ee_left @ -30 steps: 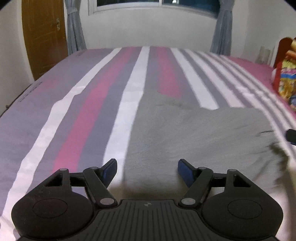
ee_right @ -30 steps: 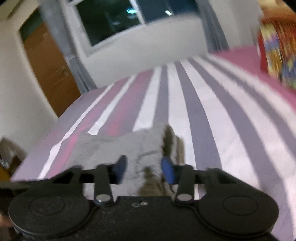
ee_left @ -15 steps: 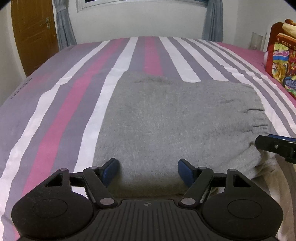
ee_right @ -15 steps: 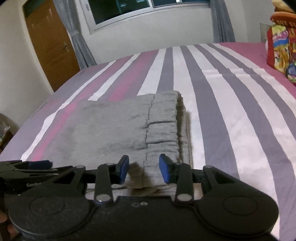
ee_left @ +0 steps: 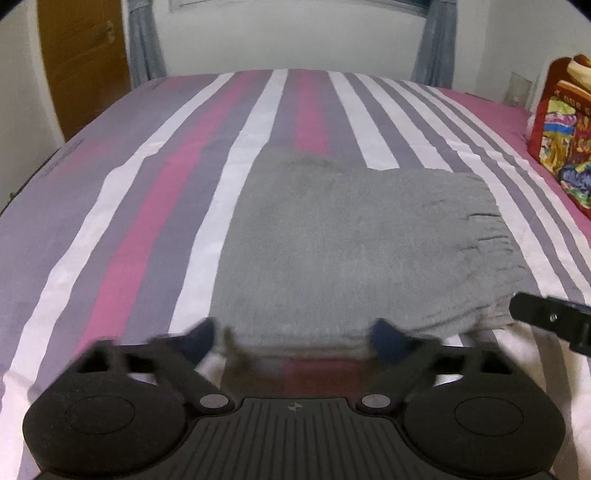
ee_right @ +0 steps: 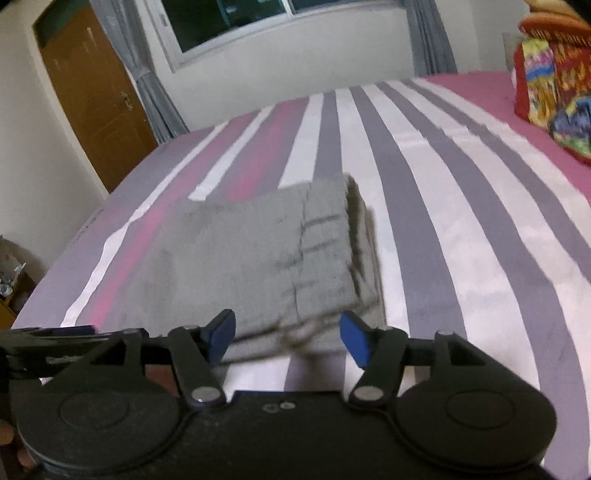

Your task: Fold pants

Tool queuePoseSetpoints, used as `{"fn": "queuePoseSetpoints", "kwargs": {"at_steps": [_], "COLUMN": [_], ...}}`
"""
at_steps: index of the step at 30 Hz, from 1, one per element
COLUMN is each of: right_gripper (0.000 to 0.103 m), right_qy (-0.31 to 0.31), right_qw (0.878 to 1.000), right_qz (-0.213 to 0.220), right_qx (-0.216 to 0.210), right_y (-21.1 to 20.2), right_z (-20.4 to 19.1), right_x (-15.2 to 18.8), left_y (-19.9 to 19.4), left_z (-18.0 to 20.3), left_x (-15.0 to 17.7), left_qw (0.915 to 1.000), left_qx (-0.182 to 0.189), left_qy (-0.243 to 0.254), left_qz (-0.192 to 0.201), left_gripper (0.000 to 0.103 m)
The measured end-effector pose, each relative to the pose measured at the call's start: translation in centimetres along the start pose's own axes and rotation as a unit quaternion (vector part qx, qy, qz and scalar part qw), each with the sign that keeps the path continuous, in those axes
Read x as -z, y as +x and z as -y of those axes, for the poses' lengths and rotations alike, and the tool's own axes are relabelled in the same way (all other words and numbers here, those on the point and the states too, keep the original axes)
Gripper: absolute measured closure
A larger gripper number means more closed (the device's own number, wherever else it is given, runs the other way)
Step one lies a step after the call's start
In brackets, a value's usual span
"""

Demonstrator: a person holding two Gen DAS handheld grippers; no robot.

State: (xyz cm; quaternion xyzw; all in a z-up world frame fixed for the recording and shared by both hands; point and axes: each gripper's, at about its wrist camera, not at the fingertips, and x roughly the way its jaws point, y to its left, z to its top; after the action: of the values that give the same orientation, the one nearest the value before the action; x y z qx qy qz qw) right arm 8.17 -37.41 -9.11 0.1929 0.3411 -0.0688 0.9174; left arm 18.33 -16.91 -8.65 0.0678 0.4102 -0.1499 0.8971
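The grey pants [ee_left: 354, 251] lie folded into a thick rectangle on the striped bed, their gathered waistband [ee_right: 325, 251] on the right side. My left gripper [ee_left: 295, 341] hovers just short of the fold's near edge; its jaws are opening and nothing is between them. My right gripper [ee_right: 288, 334] is at the near right corner of the pants [ee_right: 240, 266], jaws opening, pads clear of the cloth. The right gripper's finger [ee_left: 546, 317] shows at the right edge of the left wrist view. The left gripper [ee_right: 48, 339] shows at the left edge of the right wrist view.
The bed sheet [ee_left: 147, 221] has pink, purple and white stripes and spreads wide around the pants. A colourful pillow [ee_left: 561, 147] sits at the bed's right side. A wooden door [ee_right: 96, 96], curtains and a window [ee_right: 258, 26] stand beyond the bed.
Both grippers have let go of the pants and drawn back from the fold, their jaws spreading wider. The pants now rest flat on the bed.
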Motion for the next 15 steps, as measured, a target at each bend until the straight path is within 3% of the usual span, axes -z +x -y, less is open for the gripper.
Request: {"fn": "queuePoseSetpoints", "kwargs": {"at_steps": [7, 12, 15], "right_gripper": [0.031, 0.025, 0.023], "right_qy": [-0.005, -0.011, -0.022], "right_qw": [1.000, 0.998, 0.997], "right_qz": [0.011, 0.049, 0.064], "right_qx": [-0.019, -0.029, -0.031], "right_y": [-3.8, -8.3, -10.8], "right_z": [-0.8, -1.3, -1.7], "right_x": [1.3, 1.9, 2.4], "left_y": [-3.7, -7.3, -9.8], "left_z": [0.5, -0.4, -1.0], "left_x": [1.0, 1.0, 1.5], "left_qw": [0.9994, 0.9995, 0.9998], "left_qx": [0.010, 0.025, -0.015], "left_qy": [0.034, 0.009, -0.010], "left_qz": [-0.002, -0.018, 0.012], "left_gripper": [0.000, 0.000, 0.000]}}
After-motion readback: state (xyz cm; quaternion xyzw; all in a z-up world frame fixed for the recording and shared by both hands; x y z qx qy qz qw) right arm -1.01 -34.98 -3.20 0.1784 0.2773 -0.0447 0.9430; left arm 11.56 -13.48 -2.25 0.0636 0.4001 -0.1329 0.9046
